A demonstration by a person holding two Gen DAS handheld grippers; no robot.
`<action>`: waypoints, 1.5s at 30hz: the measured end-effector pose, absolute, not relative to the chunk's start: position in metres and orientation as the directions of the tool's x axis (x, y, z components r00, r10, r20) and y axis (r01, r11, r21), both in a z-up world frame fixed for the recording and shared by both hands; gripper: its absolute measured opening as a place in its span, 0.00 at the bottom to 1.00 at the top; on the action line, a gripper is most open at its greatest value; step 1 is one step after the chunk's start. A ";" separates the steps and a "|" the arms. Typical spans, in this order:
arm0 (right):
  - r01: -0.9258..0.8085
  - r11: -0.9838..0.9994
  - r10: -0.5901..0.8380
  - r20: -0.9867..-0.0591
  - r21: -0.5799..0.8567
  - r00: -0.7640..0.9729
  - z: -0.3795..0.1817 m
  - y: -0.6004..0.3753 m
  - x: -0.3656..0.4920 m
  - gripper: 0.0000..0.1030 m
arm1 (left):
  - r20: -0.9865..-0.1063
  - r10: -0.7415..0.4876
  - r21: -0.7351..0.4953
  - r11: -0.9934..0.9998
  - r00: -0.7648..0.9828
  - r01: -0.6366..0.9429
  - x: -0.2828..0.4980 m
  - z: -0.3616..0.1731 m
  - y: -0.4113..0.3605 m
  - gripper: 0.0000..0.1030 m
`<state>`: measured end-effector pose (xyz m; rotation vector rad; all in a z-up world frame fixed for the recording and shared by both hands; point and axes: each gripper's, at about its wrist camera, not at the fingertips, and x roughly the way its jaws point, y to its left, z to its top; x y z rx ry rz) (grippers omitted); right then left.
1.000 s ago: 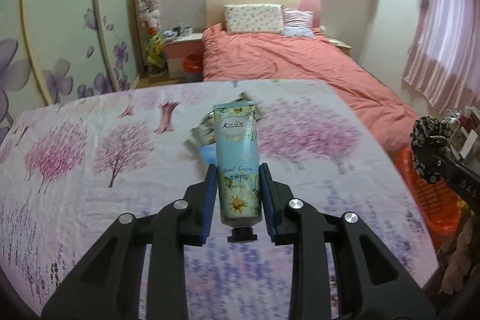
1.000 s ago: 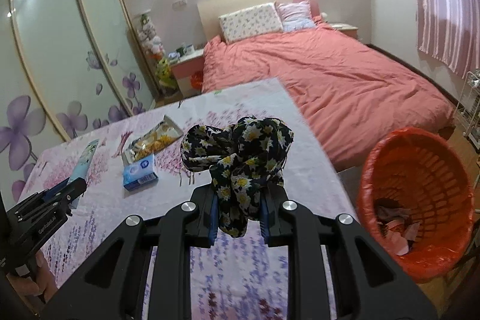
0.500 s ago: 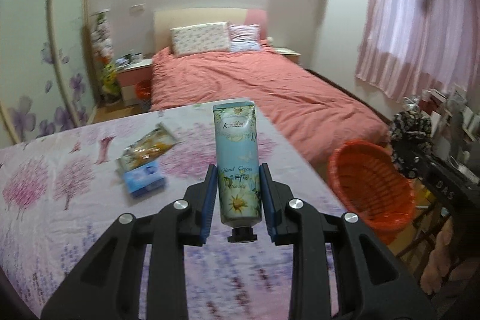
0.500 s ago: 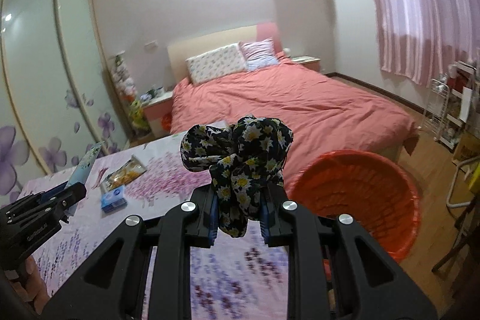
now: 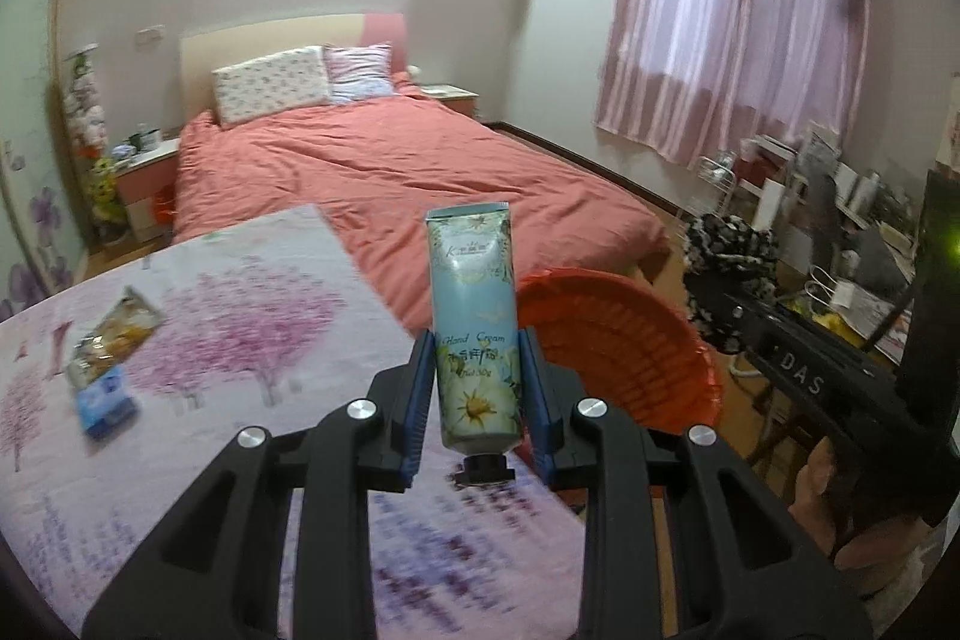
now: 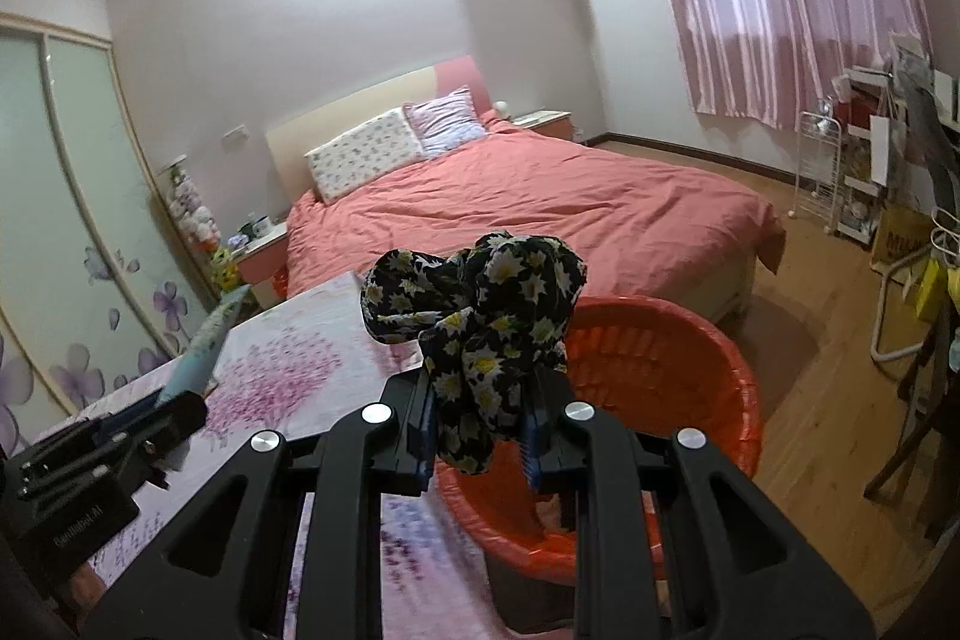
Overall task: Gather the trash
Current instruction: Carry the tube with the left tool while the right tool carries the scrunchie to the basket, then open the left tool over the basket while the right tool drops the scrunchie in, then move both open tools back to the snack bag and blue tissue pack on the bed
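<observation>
You are at the carry-and-drop step, with both loads in hand. Your left gripper (image 5: 477, 388) has its jaws clenched on the pale blue floral hand-cream tube (image 5: 474, 322), cap toward you, the round orange plastic basket (image 5: 624, 340) just beyond and right of the jaws. Your right gripper (image 6: 477, 421) grasps the black daisy-print fabric bundle (image 6: 480, 304), already above the basket's near rim. Next, I judge: centre each over the opening, then release. A snack packet (image 5: 117, 334) and blue pack (image 5: 105, 400) lie on the floral-clothed desk (image 5: 252, 316), far left of the left jaws.

basket (image 5: 636, 334) R of table (image 5: 252, 316) | bed (image 5: 384, 160) behind (snack pkt (image 5: 117, 334) on table)
</observation>
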<state>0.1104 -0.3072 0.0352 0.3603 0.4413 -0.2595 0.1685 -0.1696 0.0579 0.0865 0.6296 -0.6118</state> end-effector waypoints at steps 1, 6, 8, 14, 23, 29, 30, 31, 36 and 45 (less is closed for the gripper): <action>0.327 0.901 -0.171 -0.460 0.286 0.871 0.033 -0.312 0.111 0.21 | -0.579 -0.515 -0.106 0.816 0.632 0.568 0.170 0.056 -0.175 0.28; 0.348 0.887 -0.181 -0.466 0.303 0.866 0.026 -0.328 0.109 0.21 | -0.599 -0.545 -0.119 0.785 0.586 0.608 0.178 0.042 -0.204 0.28; 0.356 0.881 -0.182 -0.471 0.313 0.863 0.023 -0.334 0.110 0.21 | -0.607 -0.552 -0.120 0.775 0.572 0.621 0.180 0.037 -0.215 0.28; 0.375 0.863 -0.181 -0.485 0.339 0.855 0.013 -0.351 0.113 0.21 | -0.627 -0.566 -0.126 0.752 0.535 0.647 0.190 0.020 -0.245 0.28; 0.385 0.834 -0.142 -0.521 0.395 0.842 -0.002 -0.381 0.125 0.34 | -0.680 -0.536 -0.120 0.754 0.500 0.645 0.214 -0.014 -0.280 0.30; 0.407 0.811 -0.123 -0.557 0.420 0.821 -0.013 -0.386 0.125 0.45 | -0.702 -0.501 -0.116 0.782 0.506 0.613 0.227 -0.026 -0.270 0.43; 0.410 0.811 -0.123 -0.562 0.418 0.818 -0.014 -0.384 0.124 0.46 | -0.704 -0.494 -0.112 0.786 0.510 0.608 0.228 -0.027 -0.268 0.44; 0.410 0.812 -0.123 -0.566 0.415 0.815 -0.014 -0.383 0.125 0.50 | -0.706 -0.486 -0.108 0.793 0.515 0.600 0.229 -0.027 -0.265 0.45; 0.414 0.830 -0.143 -0.575 0.374 0.806 -0.008 -0.369 0.125 0.57 | -0.710 -0.450 -0.093 0.822 0.542 0.562 0.235 -0.027 -0.244 0.49; 0.396 0.851 -0.145 -0.572 0.345 0.808 0.003 -0.360 0.128 0.60 | -0.709 -0.392 -0.068 0.866 0.587 0.495 0.240 -0.022 -0.208 0.53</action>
